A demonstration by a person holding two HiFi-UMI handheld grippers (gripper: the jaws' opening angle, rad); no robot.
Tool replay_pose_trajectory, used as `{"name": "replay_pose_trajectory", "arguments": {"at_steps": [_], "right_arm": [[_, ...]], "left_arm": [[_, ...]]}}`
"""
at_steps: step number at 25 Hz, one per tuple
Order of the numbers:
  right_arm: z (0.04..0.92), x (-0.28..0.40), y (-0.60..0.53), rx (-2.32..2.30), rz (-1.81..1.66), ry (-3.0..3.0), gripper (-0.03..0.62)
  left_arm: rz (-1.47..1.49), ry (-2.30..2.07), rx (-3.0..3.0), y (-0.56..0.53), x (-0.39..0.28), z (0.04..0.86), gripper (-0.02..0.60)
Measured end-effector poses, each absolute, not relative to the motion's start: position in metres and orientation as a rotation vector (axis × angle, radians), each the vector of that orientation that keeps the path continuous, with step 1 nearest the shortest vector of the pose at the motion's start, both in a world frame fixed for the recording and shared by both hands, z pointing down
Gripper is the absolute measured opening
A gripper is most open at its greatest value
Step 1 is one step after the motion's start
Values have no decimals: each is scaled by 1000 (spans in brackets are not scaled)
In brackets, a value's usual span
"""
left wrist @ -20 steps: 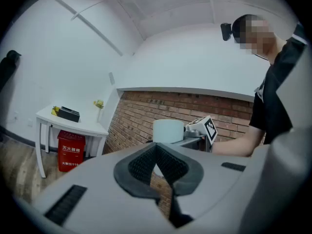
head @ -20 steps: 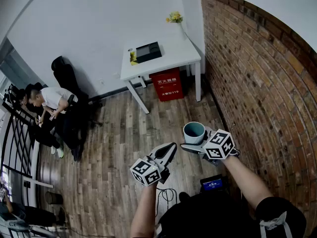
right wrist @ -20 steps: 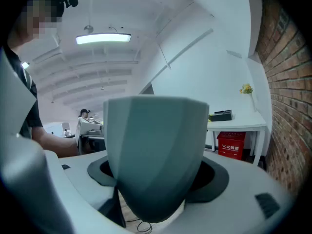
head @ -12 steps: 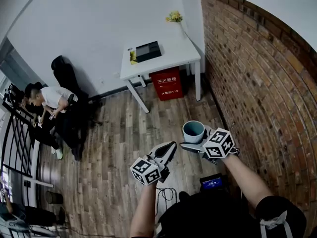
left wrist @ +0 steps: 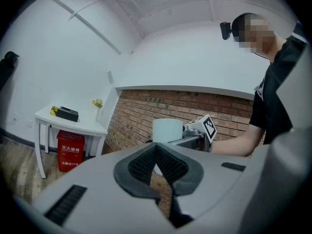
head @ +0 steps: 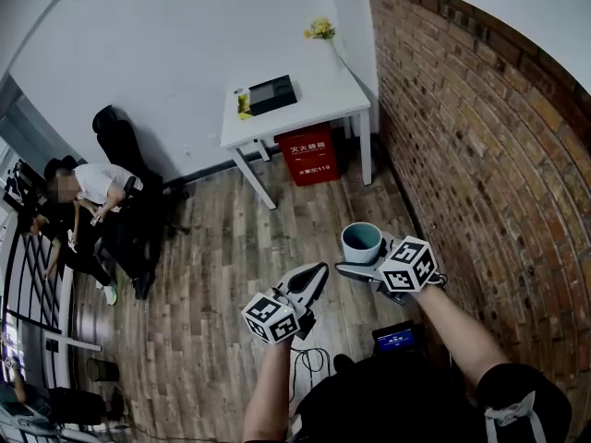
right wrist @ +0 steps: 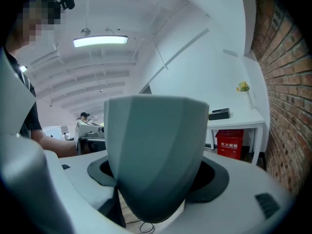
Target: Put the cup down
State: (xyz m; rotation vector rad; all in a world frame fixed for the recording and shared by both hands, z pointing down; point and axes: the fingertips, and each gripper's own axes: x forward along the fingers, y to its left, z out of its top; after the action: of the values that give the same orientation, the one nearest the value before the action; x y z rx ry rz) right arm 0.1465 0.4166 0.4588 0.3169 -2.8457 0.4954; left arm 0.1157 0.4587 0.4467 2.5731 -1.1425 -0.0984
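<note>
A teal-grey cup (head: 361, 244) hangs upright in mid-air above the wooden floor, with my right gripper (head: 366, 256) shut on its lower body. In the right gripper view the cup (right wrist: 156, 150) fills the middle, wedged between the dark pads (right wrist: 214, 177). My left gripper (head: 317, 273) is held to the cup's left and slightly nearer me, jaws shut with nothing in them. In the left gripper view its pads (left wrist: 141, 164) meet at the tip, and beyond them show the cup (left wrist: 167, 129) and the right gripper's marker cube (left wrist: 207, 126).
A white table (head: 319, 109) stands far ahead in the corner, bearing a black box (head: 275, 94) and yellow flowers (head: 320, 30); a red box (head: 309, 152) sits under it. A brick wall (head: 480, 155) runs along the right. A person (head: 92, 187) sits at the left.
Both grippers and the cup hold their place. The seated person at the left has shifted slightly.
</note>
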Motion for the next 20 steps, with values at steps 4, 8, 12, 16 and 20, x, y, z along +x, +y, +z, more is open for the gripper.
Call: {"name": "replay_pose_trajectory", "arguments": {"at_steps": [4,8,12,16,20], "right_arm": [[458,151,414,330,504,-2845,380],[459,155,411,324,506,-2844,380],[460,159,407,316,511,-2844,380],[461,164,401,310,520,-2847,380],[463,171,391,304,525,-2849,380]], "left_arm": [[-99,-1143,2570,458,118,447,8],[-96,-1145,2568,454,121,447,8],[-93,-1148,2565,450,125,448,8],[-85,-1157,2563,445,130,450,8],[-73,-1174,2555,434,134,451,8]]}}
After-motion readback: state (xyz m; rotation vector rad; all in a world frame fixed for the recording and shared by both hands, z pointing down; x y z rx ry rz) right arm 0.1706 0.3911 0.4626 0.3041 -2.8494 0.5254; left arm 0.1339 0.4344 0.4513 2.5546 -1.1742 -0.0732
